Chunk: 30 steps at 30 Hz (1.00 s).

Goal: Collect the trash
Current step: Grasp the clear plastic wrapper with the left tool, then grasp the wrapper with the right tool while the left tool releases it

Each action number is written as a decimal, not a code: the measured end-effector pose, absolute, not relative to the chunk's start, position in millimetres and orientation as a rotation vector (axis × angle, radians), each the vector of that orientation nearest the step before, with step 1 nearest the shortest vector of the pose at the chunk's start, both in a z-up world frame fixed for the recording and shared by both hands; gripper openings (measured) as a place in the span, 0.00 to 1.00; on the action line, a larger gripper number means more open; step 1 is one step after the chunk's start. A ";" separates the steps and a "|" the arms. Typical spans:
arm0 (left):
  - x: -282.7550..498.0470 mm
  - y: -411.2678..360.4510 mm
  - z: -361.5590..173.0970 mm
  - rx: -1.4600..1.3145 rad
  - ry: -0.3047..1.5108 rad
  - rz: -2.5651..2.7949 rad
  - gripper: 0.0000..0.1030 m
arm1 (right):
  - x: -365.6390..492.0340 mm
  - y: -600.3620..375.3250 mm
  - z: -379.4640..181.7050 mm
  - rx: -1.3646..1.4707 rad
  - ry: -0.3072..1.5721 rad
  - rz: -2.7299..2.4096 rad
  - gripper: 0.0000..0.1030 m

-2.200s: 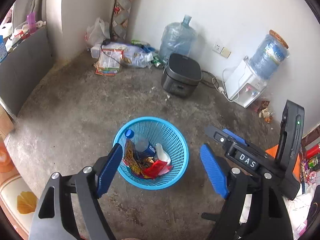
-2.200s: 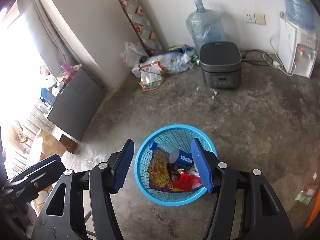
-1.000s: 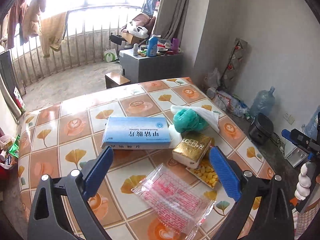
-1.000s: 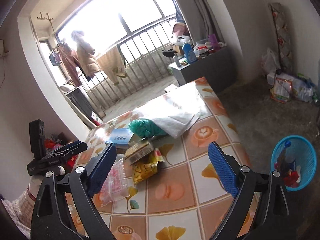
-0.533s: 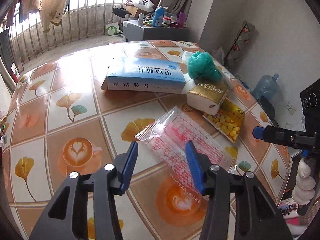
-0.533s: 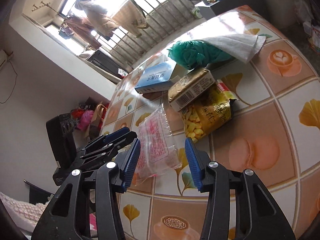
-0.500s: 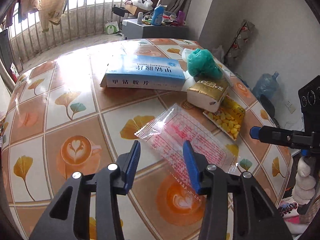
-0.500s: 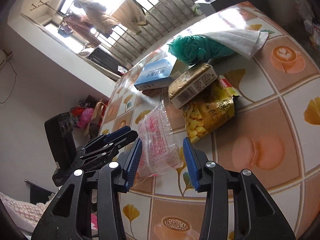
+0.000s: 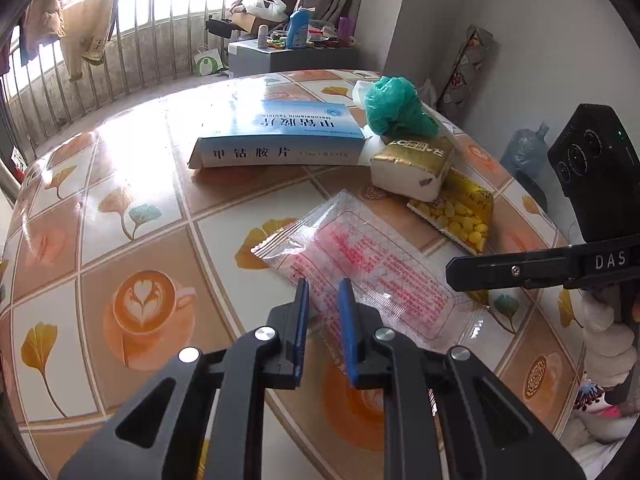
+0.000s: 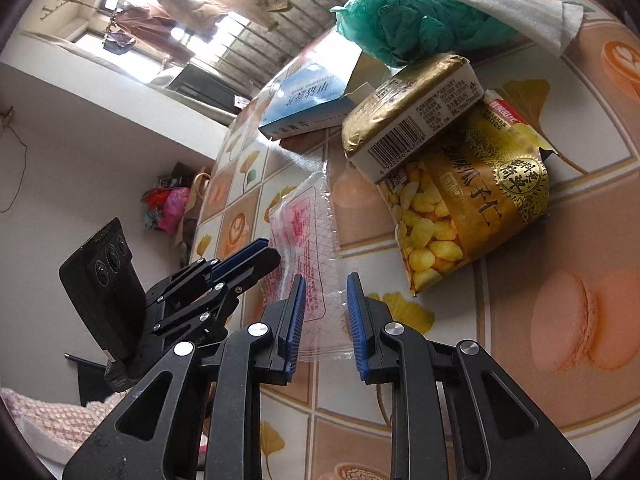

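Left wrist: crinkly clear wrapper (image 9: 372, 268) (pink print) on glossy tablecloth (image 9: 120, 216).

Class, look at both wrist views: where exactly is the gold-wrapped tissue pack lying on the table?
The tissue pack lies on the tiled table, partly on the yellow snack bag, beside the blue box and just in front of the green bag.

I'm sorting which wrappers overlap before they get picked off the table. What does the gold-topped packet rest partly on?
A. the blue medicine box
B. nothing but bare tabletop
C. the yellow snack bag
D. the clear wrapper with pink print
C: in the right wrist view the gold-topped packet lies across the upper end of the yellow snack bag, covering its top edge, apart from the clear wrapper.
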<state>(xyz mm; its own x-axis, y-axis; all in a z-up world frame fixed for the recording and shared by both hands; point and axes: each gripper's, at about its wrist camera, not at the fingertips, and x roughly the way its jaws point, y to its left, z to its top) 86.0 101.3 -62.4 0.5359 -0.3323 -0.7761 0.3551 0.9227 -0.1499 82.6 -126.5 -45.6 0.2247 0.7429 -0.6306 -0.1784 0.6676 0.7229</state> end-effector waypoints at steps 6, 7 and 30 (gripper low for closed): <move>85.0 103.0 -63.2 0.014 0.910 -0.415 0.14 | 80.7 -127.7 -39.0 0.645 1.164 0.798 0.22; 84.7 103.9 -63.4 0.008 0.910 -0.417 0.14 | 82.0 -127.3 -39.2 0.642 1.166 0.792 0.22; 91.8 132.1 -48.7 -0.210 0.898 -0.502 0.14 | 84.1 -125.8 -33.9 0.605 1.118 0.733 0.04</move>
